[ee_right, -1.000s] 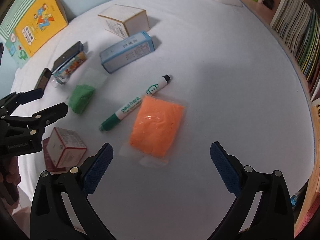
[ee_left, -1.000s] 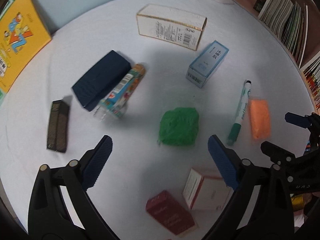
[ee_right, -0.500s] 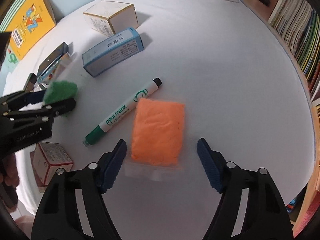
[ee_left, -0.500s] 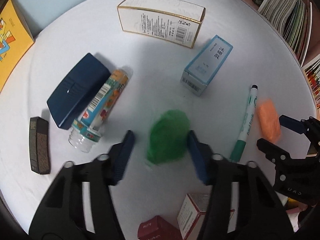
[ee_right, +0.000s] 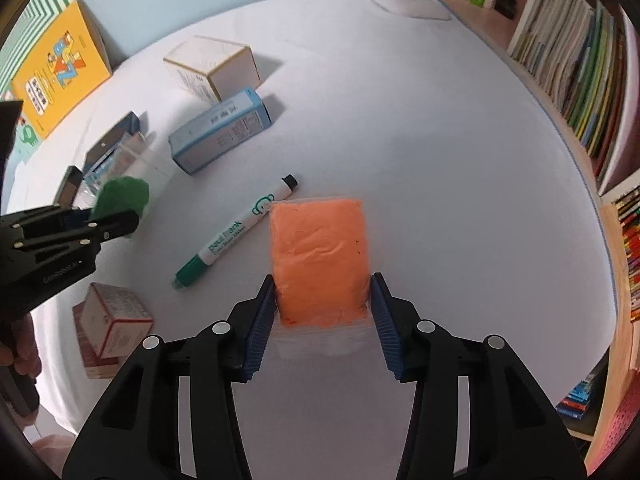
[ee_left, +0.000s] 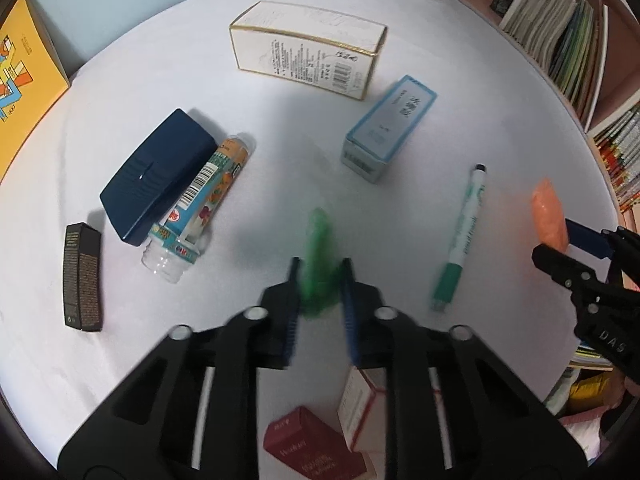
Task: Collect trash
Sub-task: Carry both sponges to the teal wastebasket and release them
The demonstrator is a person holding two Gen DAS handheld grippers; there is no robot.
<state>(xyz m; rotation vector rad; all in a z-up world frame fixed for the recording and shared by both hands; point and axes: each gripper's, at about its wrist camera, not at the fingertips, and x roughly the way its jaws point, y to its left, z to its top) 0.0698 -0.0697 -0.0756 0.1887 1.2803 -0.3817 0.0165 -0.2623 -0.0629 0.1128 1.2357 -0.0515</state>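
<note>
My left tool (ee_left: 319,284) pinched green bag (ee_left: 318,256) above table (ee_left: 280,128). My right tool (ee_right: 323,312) clamped orange bag (ee_right: 320,256) at lower sides. Risk: soft bags squeezing out, dropping near marker (ee_right: 236,232).

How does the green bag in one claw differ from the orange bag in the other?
The green bag is squeezed narrow and crumpled in the left gripper; the orange bag is a flat, plump rectangle in the right gripper. The green bag looks smaller than the orange one. Both are soft, clear plastic bags of coloured stuff, each between closed jaws.
</note>
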